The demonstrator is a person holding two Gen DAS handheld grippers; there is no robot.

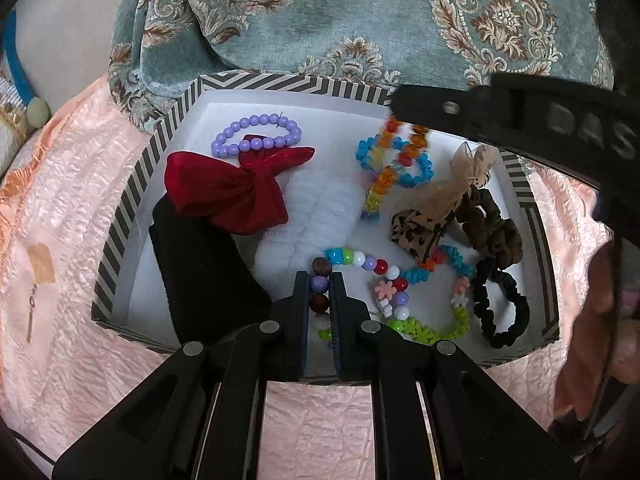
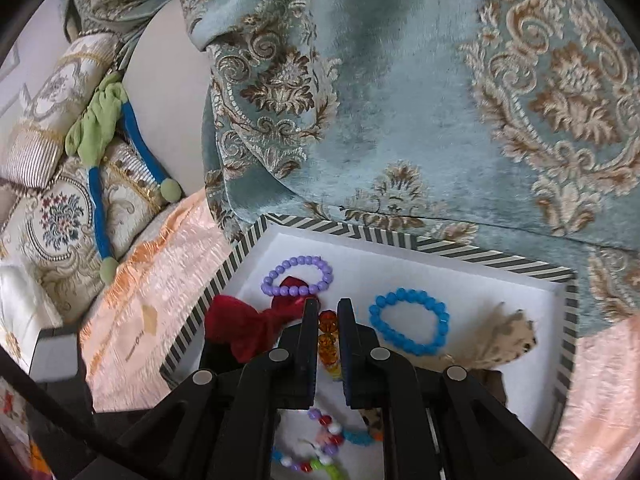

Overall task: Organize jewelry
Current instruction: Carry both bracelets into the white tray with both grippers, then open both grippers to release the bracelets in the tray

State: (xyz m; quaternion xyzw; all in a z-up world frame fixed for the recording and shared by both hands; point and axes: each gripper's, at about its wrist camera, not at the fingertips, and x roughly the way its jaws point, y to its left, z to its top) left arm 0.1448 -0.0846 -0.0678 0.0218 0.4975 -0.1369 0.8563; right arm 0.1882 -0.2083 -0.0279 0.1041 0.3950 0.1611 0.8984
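Note:
A striped box (image 1: 132, 196) with a white floor holds jewelry and hair pieces. My left gripper (image 1: 320, 280) is shut on a multicolour bead bracelet (image 1: 372, 266) at the box's near side. My right gripper (image 2: 328, 308) is shut on an orange and rainbow bead bracelet (image 2: 327, 340) and holds it above the box; it hangs from the right gripper in the left wrist view (image 1: 386, 178). A blue bead bracelet (image 2: 412, 326), a purple bead bracelet (image 2: 298, 276) and a red bow (image 1: 232, 188) lie in the box.
In the box also lie a black cloth (image 1: 200, 268), a white fluffy band (image 1: 316, 216), a leopard bow (image 1: 420, 232), dark scrunchies (image 1: 496, 280) and a neon bracelet (image 1: 440, 320). The box sits on a peach bedspread (image 1: 72, 240). A teal patterned blanket (image 2: 400, 100) lies behind. Pillows (image 2: 60, 200) are at left.

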